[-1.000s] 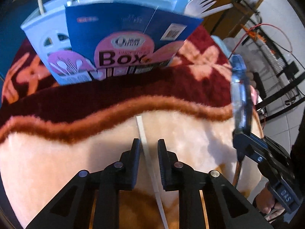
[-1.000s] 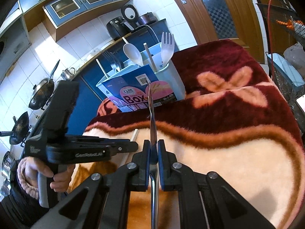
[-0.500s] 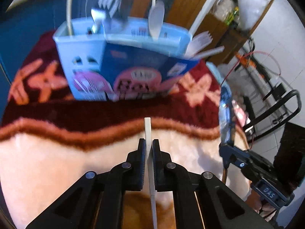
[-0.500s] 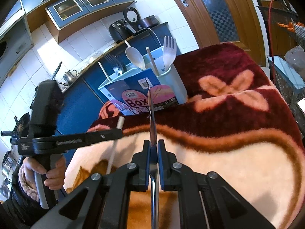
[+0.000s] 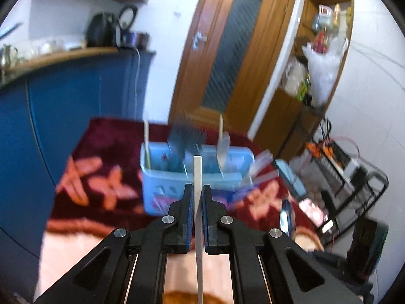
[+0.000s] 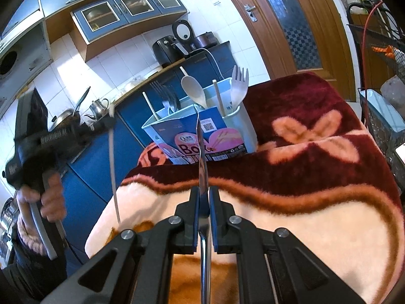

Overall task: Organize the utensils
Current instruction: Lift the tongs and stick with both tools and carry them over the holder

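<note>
Left wrist view: the left gripper (image 5: 198,190) has its jaws pressed onto a thin white stick (image 5: 198,177), likely a chopstick, which runs straight up between the pads and pokes out past the tips. It is lifted clear of the plush blanket (image 5: 83,177), a fleecy cover in maroon, cream and orange flower shapes. On the blanket's far part stands a light blue utensil box (image 5: 162,185), blurred, with forks, a spoon and sticks standing upright in it. At the lower right a shiny metal utensil (image 5: 286,217) rises from the other gripper. Behind are a blue cabinet (image 5: 63,106) with a wooden counter carrying a black appliance, a wooden door (image 5: 227,58) with a frosted pane, and a wooden shelf niche stuffed with bags.

Right wrist view: the right gripper (image 6: 203,200) is clamped on that metal utensil (image 6: 202,167), whose slim handle runs back between the pads while its narrow end points at the box (image 6: 240,126). The box sits on the maroon band of the blanket (image 6: 316,202), wrapped in a blue and pink label, holding a white spoon (image 6: 193,91), a white fork (image 6: 239,86), metal forks and sticks. To the left, a hand (image 6: 50,197) holds the left gripper (image 6: 106,122) up over the blanket's edge, the white stick (image 6: 112,172) hanging down from it. White wall tiles, blue glass-fronted cupboards, pans and a kettle fill the background.
</note>
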Tool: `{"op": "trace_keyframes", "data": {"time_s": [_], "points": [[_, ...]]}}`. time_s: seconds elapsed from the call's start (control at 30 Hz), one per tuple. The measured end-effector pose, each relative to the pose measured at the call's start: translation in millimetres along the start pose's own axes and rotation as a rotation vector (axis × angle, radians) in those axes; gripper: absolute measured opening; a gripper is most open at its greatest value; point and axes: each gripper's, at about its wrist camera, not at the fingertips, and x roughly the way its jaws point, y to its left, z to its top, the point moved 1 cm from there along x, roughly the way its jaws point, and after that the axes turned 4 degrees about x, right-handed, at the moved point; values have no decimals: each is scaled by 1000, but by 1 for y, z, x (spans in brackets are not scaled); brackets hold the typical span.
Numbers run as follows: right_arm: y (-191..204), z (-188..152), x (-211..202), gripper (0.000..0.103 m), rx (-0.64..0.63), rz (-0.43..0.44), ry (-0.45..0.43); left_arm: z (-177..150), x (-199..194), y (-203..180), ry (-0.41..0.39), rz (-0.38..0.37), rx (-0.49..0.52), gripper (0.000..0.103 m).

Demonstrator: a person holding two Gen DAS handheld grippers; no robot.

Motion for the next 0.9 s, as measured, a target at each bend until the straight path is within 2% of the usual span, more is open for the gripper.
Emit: {"op": "trace_keyframes", "data": {"time_s": [0.3, 0.53, 0.7, 0.9], "points": [[2, 3, 3, 9, -8, 10, -19, 55, -14, 11, -257, 125, 40, 6], [4, 13, 6, 9, -34, 16, -54, 81, -2, 13, -386, 163, 41, 6], [6, 22, 8, 9, -54, 32, -83, 90, 15, 20, -434, 174, 13, 6], [12, 36, 11, 9, -68, 59, -114, 82, 35, 29, -454, 180, -11, 6]]}}
